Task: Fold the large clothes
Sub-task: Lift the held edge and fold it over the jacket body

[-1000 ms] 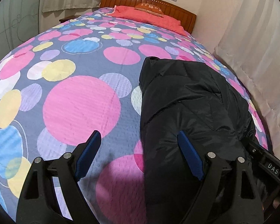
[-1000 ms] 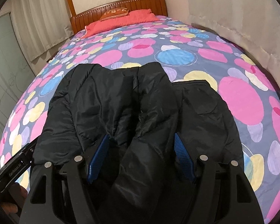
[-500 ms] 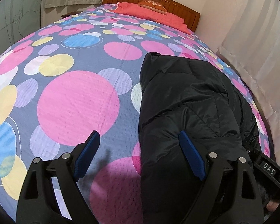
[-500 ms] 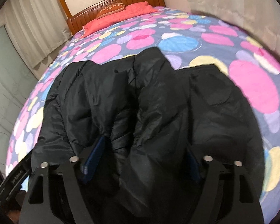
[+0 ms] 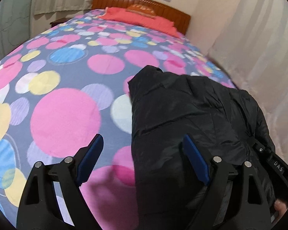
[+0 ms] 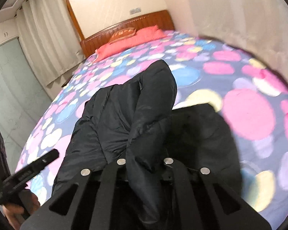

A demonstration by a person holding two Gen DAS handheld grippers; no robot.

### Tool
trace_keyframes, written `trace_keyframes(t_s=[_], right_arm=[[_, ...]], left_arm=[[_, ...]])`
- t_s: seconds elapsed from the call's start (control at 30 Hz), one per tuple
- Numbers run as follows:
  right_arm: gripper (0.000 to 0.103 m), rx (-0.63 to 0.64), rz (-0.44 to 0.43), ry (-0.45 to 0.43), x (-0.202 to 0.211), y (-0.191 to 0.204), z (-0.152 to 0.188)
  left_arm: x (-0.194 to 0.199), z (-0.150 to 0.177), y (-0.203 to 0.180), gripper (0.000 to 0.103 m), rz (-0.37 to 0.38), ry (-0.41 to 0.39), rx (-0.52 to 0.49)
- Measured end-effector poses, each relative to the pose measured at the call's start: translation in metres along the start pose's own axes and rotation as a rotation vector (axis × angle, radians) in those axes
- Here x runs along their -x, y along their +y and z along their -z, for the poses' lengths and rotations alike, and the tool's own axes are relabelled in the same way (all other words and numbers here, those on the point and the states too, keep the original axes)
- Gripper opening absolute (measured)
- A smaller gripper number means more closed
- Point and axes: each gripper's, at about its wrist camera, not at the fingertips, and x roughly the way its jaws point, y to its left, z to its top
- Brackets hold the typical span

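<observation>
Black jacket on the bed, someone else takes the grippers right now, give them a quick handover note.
Right gripper: shut on a raised ridge of the black jacket, near its closer end.
Left gripper: open, holding nothing, straddling the jacket's left edge just above it.
Jacket: lying lengthwise on the polka-dot bedspread, sides already bunched inward, not flat.
Done: a grasp on the right side only.
Left: probably grip the left edge too, then carry the fold over and smooth it.
</observation>
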Motion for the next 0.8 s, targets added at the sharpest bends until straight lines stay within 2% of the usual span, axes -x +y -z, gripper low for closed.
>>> trace_keyframes(t_s=[0.07, 0.2, 0.33, 0.5, 0.7, 0.73, 0.8], right_arm=[[0.007, -0.018, 0.024, 0.008, 0.002, -0.017, 0.001], [0.008, -0.064, 0.083, 0.071, -0.016, -0.057, 0.017], [0.009, -0.089, 0.080, 0.116, -0.037, -0.079, 0.032], [0.010, -0.077, 0.087, 0.102, -0.055, -0.084, 0.046], [0.010, -0.093, 0.093, 0.087, -0.054, -0.084, 0.051], [0.012, -0.090, 0.091, 0.089, -0.053, -0.084, 0.049], [0.021, -0.086, 0.098, 0.103, -0.044, -0.083, 0.044]], left_arm=[[-0.008, 0.001, -0.016, 0.084, 0.038, 0.026, -0.028], [-0.032, 0.011, -0.044, 0.086, 0.044, 0.074, -0.102], [-0.057, 0.022, -0.068, 0.088, -0.018, 0.104, -0.174], [-0.083, 0.034, -0.074, 0.089, -0.085, 0.127, -0.201], [-0.089, 0.042, -0.069, 0.089, -0.088, 0.107, -0.191], [-0.085, 0.040, -0.068, 0.088, -0.079, 0.104, -0.191], [-0.075, 0.036, -0.065, 0.088, -0.068, 0.106, -0.189]])
